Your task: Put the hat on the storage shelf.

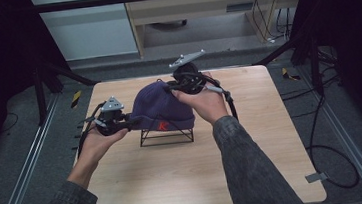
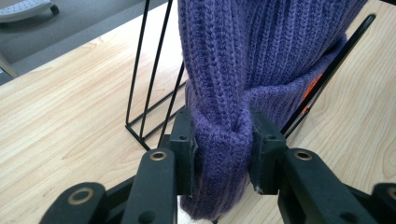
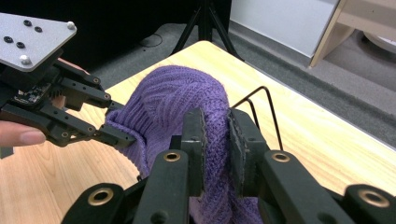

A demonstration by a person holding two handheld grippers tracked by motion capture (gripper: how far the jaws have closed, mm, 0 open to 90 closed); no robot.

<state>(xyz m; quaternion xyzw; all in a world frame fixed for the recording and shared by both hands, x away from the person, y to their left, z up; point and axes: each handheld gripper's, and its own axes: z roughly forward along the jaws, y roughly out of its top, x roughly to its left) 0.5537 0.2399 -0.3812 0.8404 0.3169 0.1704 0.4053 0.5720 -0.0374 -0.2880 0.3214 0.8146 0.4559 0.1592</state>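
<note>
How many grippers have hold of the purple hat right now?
2. The left gripper pinches the folded brim of the purple hat at its left end; the right gripper pinches the knit at the hat's far right side, above the wire stand.

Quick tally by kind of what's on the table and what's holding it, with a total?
Knit hat, purple: 1
Wire rack, black: 1
Grippers, both clamped on the hat: 2 (left gripper, right gripper)
Total: 4
</note>
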